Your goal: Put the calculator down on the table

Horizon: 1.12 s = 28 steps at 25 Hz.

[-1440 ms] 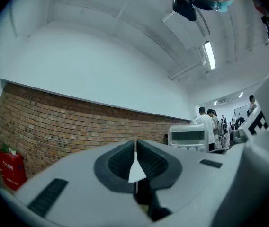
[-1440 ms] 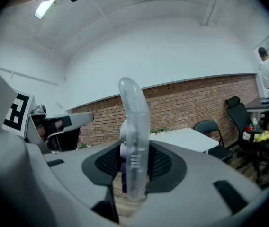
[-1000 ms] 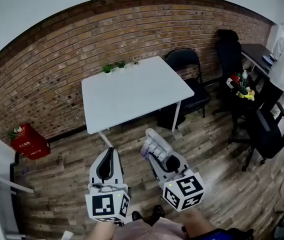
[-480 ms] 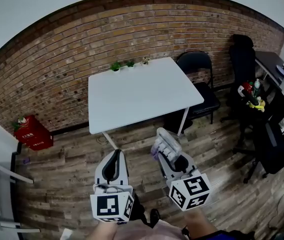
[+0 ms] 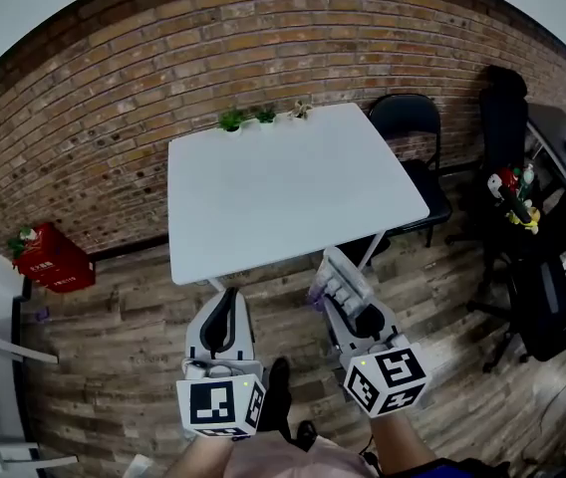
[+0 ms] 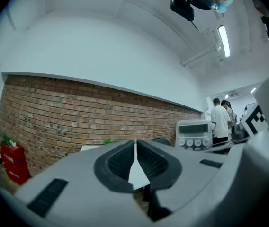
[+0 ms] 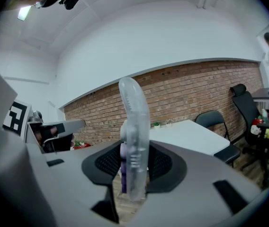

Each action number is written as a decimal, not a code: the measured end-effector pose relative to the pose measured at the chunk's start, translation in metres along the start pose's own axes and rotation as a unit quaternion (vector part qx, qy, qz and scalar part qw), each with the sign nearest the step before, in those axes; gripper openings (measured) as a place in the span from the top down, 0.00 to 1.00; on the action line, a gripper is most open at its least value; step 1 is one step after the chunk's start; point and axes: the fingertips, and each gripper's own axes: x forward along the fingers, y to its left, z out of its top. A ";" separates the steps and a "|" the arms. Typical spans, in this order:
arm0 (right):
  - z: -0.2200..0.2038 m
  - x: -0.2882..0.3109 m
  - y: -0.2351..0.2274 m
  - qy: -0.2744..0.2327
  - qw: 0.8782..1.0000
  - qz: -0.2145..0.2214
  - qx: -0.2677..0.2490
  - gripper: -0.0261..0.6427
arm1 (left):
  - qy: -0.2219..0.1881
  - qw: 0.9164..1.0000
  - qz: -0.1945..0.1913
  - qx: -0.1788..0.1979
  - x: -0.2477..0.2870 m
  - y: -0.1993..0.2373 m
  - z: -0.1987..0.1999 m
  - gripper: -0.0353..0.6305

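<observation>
The calculator (image 5: 340, 282) is pale grey with a purple edge, and my right gripper (image 5: 348, 292) is shut on it just short of the white table's (image 5: 283, 192) near edge. In the right gripper view the calculator (image 7: 134, 141) stands edge-on, upright between the pads. From the left gripper view its display and keys (image 6: 195, 135) show at the right. My left gripper (image 5: 221, 319) hangs to the left of it over the wooden floor, jaws shut on nothing; its pads (image 6: 146, 162) meet.
Small potted plants (image 5: 263, 116) line the table's far edge by the brick wall. A black folding chair (image 5: 415, 132) stands at the table's right, office chairs (image 5: 547, 287) further right. A red crate (image 5: 49, 259) sits on the floor at left.
Both grippers have moved forward toward the table, the calculator going along in the right one. The table now lies larger and nearer in the head view.
</observation>
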 end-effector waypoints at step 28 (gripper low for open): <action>0.086 0.230 -0.062 -0.004 1.000 -0.007 -0.007 0.76 | 0.004 1.000 -0.024 0.019 0.232 0.095 0.016 0.91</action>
